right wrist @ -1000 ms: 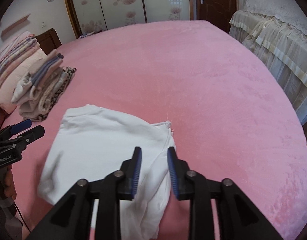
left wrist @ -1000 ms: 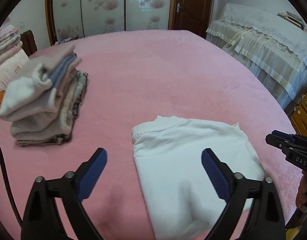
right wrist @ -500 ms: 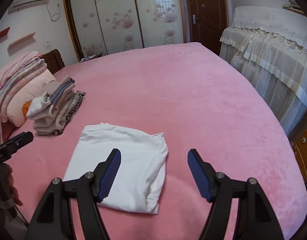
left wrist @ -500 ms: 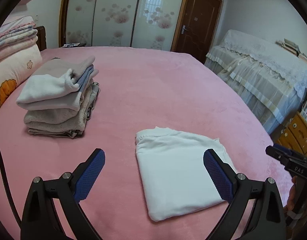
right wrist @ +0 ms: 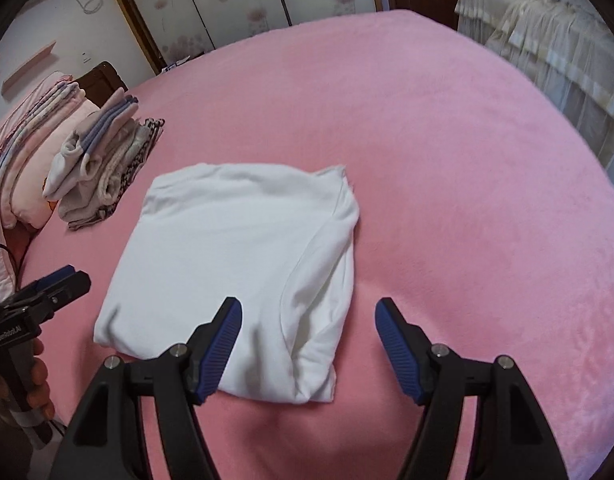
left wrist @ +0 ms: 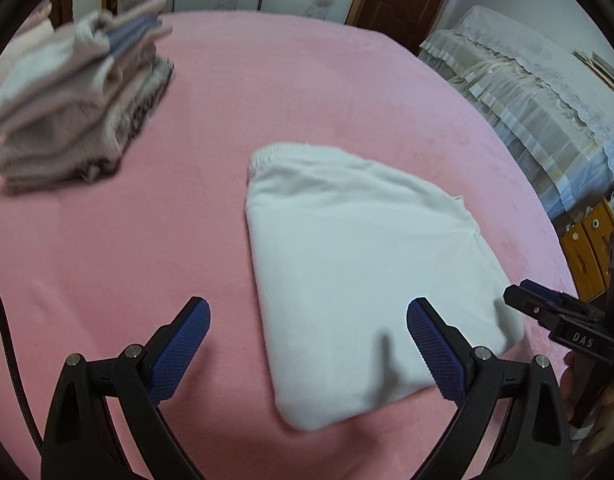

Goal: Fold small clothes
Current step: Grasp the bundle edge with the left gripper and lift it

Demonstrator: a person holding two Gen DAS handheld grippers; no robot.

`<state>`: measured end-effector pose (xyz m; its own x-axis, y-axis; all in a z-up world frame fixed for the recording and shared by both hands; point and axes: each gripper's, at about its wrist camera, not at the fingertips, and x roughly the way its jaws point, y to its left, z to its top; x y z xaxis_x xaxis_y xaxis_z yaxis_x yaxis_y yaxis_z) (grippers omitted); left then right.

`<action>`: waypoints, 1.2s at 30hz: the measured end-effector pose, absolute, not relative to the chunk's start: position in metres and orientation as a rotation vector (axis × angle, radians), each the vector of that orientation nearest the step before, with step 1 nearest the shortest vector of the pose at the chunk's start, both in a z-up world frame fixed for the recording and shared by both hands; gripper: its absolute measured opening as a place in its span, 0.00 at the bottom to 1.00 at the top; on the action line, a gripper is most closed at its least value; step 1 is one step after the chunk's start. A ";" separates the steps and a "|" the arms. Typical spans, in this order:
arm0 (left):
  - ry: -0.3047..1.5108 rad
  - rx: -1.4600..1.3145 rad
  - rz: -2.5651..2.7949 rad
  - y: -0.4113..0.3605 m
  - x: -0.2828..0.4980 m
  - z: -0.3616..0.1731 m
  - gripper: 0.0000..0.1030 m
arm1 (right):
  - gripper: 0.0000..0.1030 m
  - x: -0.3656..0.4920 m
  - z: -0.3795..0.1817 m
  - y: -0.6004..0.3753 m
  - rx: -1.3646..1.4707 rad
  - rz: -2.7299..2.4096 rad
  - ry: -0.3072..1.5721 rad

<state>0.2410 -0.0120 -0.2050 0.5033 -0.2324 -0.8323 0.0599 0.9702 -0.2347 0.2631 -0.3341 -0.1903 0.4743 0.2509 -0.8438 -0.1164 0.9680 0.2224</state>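
Your right gripper [right wrist: 308, 322] hangs with its jaws spread wide over the near right corner of the white garment [right wrist: 243, 256], gripping nothing. The garment lies folded into a rough square on the pink bed [right wrist: 447, 168], with its layered edges down the right side. Your left gripper [right wrist: 53, 286] sits just left of the garment's near left corner, seen side-on, so its jaws are hard to read. A stack of clothes [right wrist: 103, 160] rests beyond the garment's far left corner, apart from it.
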 end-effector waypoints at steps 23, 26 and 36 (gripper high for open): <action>1.106 -0.355 -0.311 -0.016 0.262 -0.267 0.94 | 0.76 0.299 -0.246 -0.339 0.273 0.413 1.149; 1.114 -0.350 -0.328 -0.025 0.265 -0.268 0.94 | 0.65 0.303 -0.251 -0.340 0.325 0.462 1.167; 1.110 -0.399 -0.357 -0.026 0.266 -0.267 0.67 | 0.38 0.309 -0.257 -0.331 0.394 0.551 1.185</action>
<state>0.2661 -0.0259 -0.2666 0.4025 -0.4680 -0.7868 0.0781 0.8739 -0.4798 0.3087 -0.3310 -0.2565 0.2704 0.5947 -0.7571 -0.1955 0.8040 0.5616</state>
